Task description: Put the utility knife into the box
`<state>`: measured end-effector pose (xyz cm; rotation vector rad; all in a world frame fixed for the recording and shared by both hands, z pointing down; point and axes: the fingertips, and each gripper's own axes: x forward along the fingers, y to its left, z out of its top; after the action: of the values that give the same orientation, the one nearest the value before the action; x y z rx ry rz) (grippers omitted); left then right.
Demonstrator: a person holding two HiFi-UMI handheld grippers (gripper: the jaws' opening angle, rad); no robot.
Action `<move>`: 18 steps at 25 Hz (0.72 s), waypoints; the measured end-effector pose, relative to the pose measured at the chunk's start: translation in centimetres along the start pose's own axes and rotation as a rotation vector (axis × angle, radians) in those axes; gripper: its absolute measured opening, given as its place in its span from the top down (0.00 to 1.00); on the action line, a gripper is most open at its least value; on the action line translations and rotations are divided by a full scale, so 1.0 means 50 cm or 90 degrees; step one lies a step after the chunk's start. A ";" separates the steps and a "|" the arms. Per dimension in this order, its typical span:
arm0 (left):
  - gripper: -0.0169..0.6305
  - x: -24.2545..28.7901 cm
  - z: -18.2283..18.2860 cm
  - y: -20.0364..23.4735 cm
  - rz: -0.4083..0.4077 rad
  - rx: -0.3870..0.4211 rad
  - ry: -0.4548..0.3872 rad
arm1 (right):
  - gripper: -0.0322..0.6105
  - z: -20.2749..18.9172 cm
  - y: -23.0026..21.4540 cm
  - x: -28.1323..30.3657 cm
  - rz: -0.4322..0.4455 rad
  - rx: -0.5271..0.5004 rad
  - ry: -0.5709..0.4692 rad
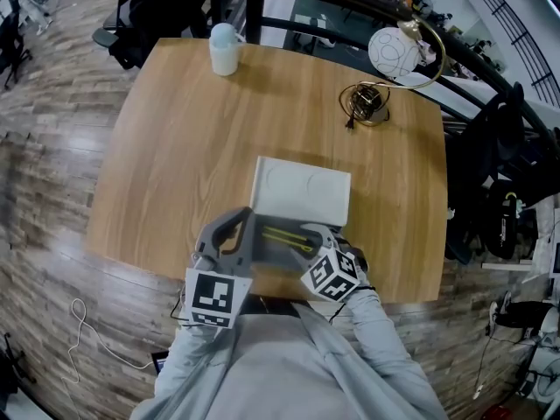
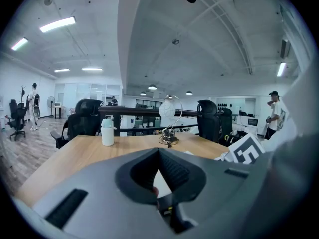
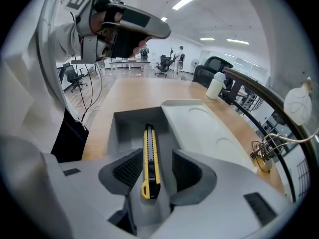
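Note:
A yellow utility knife (image 3: 150,158) lies lengthwise on the floor of the open grey box (image 3: 124,128); in the head view the knife (image 1: 289,237) shows inside the box (image 1: 262,256) near the table's front edge. The box's white lid (image 1: 302,191) stands folded back on the far side. My right gripper (image 3: 152,171) hovers over the box, open, its pads on either side of the knife without touching it. My left gripper (image 1: 243,221) is at the box's left end with its jaws together at the tips and nothing seen held; in its own view the gripper (image 2: 159,171) points across the table.
A white bottle (image 1: 224,49) stands at the table's far edge. A globe lamp (image 1: 394,51) and a wire ornament (image 1: 367,103) sit at the far right. Office chairs and a railing lie beyond the wooden table (image 1: 175,164).

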<state>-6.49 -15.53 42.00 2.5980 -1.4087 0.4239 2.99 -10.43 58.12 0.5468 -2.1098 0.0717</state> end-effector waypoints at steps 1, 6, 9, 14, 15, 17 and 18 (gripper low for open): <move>0.95 0.000 0.003 -0.001 -0.001 0.001 -0.001 | 0.66 0.005 -0.002 -0.008 -0.006 0.003 -0.007; 0.95 0.002 0.020 -0.006 -0.009 0.009 -0.009 | 0.66 0.031 -0.021 -0.056 -0.040 0.032 -0.053; 0.95 0.007 0.028 -0.014 -0.017 0.013 -0.014 | 0.66 0.040 -0.039 -0.091 -0.067 0.055 -0.082; 0.95 0.012 0.041 -0.023 -0.027 0.021 -0.019 | 0.66 0.054 -0.077 -0.158 -0.122 0.102 -0.134; 0.95 0.014 0.044 -0.025 -0.030 0.022 -0.021 | 0.67 0.056 -0.085 -0.173 -0.133 0.114 -0.147; 0.95 0.018 0.051 -0.032 -0.037 0.024 -0.023 | 0.67 0.062 -0.102 -0.206 -0.156 0.141 -0.177; 0.95 0.021 0.054 -0.036 -0.041 0.025 -0.025 | 0.67 0.065 -0.111 -0.223 -0.168 0.155 -0.193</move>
<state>-3.98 -16.10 39.74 2.6894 -1.3377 0.3977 8.02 -12.28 46.41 1.0333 -2.3155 0.1014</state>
